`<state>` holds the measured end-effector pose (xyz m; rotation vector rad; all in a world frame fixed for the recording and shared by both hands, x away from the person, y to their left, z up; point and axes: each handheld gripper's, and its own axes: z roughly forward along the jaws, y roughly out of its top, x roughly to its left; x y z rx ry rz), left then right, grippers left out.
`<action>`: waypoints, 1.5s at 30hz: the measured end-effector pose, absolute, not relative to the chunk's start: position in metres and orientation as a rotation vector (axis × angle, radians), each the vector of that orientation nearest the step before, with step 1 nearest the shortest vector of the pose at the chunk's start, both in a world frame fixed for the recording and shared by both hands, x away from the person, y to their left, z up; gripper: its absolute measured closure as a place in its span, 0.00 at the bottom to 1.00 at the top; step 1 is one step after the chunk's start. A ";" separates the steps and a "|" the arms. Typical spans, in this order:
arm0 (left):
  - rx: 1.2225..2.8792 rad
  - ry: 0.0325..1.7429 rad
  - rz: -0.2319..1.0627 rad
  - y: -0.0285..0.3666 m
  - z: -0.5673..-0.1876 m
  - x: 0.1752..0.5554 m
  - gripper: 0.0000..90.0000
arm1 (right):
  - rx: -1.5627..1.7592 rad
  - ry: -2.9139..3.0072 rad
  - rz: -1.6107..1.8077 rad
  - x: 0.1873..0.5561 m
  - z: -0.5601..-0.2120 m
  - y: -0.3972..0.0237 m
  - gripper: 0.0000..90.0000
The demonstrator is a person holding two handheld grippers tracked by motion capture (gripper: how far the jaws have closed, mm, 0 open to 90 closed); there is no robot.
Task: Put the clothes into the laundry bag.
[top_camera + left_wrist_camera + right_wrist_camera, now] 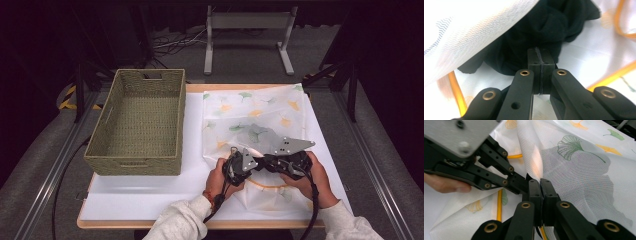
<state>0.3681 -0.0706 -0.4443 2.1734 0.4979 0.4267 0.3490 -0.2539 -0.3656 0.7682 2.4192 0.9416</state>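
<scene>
One mesh laundry bag (252, 117) laid beside one wicker basket (137, 122). Two hand-held grippers, left hand-held gripper (540, 65) and right hand-held gripper (540, 185), clamped on bag's near fabric, jaws closed.

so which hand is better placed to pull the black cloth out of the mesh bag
Left, probably. The left tool sits closed with its tips right at the black cloth, under the raised mesh bag. The right tool is pinching the mesh, apparently holding it up, so it looks busy.
</scene>
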 end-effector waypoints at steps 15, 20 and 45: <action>2.165 0.472 0.409 -0.024 -0.429 0.350 0.89 | 0.760 2.447 0.925 0.350 -0.369 -0.255 0.98; 2.121 0.531 0.385 -0.002 -0.429 0.349 0.77 | 0.749 2.450 0.918 0.349 -0.369 -0.254 0.97; 2.214 0.480 0.285 -0.010 -0.436 0.338 0.38 | 0.741 2.430 0.903 0.331 -0.374 -0.271 0.76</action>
